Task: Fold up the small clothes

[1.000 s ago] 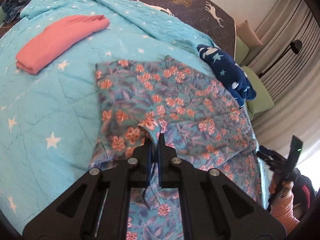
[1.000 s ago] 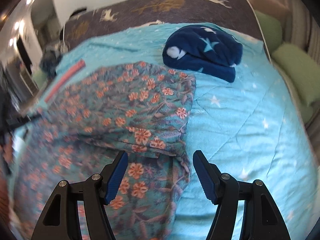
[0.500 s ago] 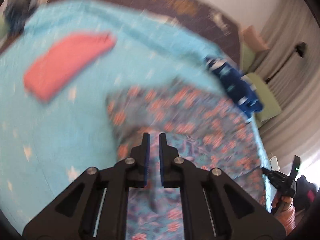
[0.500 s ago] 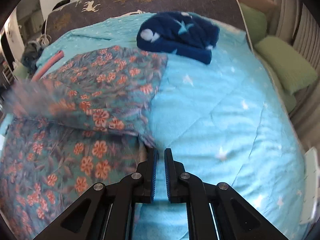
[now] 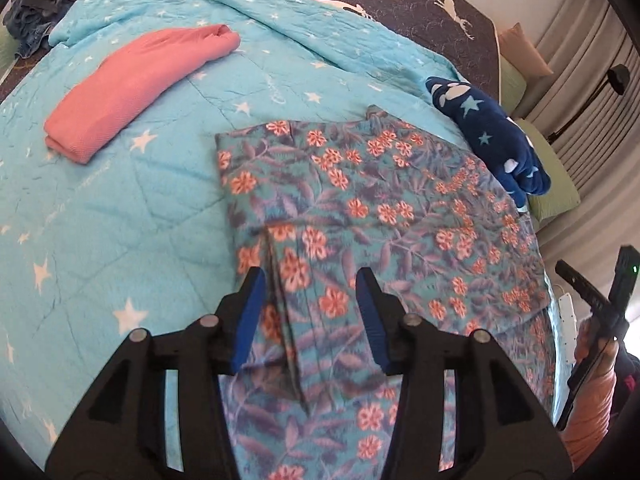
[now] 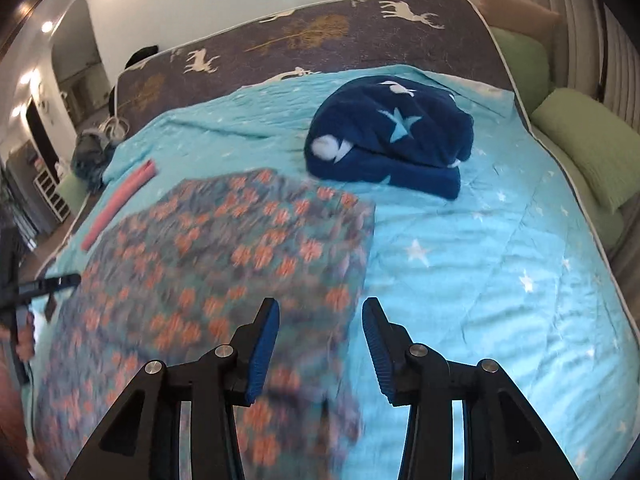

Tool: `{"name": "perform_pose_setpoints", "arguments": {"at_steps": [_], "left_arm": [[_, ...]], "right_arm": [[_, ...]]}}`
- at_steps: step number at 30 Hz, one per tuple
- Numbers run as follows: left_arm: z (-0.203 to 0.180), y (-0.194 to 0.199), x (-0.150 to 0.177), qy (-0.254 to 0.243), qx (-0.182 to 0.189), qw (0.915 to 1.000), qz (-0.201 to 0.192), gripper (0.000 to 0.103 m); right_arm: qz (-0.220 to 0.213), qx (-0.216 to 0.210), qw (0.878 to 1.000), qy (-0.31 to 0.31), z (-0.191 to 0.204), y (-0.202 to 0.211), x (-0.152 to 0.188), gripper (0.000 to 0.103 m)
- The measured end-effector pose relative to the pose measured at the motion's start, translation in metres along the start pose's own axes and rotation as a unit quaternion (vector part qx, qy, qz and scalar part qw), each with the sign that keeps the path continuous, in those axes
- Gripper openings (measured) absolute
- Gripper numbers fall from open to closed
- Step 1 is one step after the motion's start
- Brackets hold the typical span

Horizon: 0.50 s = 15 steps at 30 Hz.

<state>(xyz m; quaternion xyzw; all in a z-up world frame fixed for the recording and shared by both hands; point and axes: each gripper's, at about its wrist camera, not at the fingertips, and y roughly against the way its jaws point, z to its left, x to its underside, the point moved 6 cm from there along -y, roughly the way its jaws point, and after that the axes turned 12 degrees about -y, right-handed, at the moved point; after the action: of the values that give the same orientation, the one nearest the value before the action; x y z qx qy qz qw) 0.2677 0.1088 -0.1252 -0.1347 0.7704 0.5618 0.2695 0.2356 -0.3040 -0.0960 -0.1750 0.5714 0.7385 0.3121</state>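
A teal floral garment (image 5: 360, 216) with orange flowers lies folded over on the blue star blanket (image 5: 120, 200). My left gripper (image 5: 310, 312) is open and empty just above the garment's near left part, with a folded strip of cloth between its fingers. In the right wrist view the garment (image 6: 224, 256) is blurred. My right gripper (image 6: 320, 336) is open and empty over the garment's right edge.
A folded pink garment (image 5: 136, 80) lies at the far left of the bed. A dark blue star fleece (image 6: 388, 136) lies at the far right. Green pillows (image 6: 588, 148) sit beyond the bed's right edge. A pile of clothes (image 5: 36, 4) sits at the far left corner.
Both grippers were shut on the garment's near corners half a second ago. Both have opened and let go, and the folded layer now lies flat.
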Motion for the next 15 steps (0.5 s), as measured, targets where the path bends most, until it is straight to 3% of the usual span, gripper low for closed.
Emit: {"name": "perform_pose_setpoints", "arguments": {"at_steps": [6, 11, 13, 14, 15], "left_arm": [[0.006, -0.009, -0.009, 0.005, -0.002, 1.0, 0.006, 0.049], [0.001, -0.018, -0.017, -0.029, -0.027, 0.9991, 0.016, 0.048], [0.0, -0.018, -0.022, -0.037, -0.033, 0.9987, 0.01, 0.025], [-0.003, -0.018, -0.022, -0.042, -0.031, 0.9985, 0.012, 0.008], [-0.005, -0.016, -0.023, -0.046, -0.032, 0.9984, 0.011, 0.008]], "right_arm": [[0.029, 0.02, 0.999, -0.028, -0.014, -0.043, -0.034, 0.045], [0.059, -0.011, 0.994, -0.089, -0.026, -0.07, -0.045, 0.054], [0.065, -0.021, 0.992, -0.102, -0.029, -0.076, -0.045, 0.054], [0.064, -0.024, 0.992, -0.106, -0.029, -0.078, -0.045, 0.054], [0.065, -0.024, 0.992, -0.108, -0.03, -0.079, -0.044, 0.054]]}}
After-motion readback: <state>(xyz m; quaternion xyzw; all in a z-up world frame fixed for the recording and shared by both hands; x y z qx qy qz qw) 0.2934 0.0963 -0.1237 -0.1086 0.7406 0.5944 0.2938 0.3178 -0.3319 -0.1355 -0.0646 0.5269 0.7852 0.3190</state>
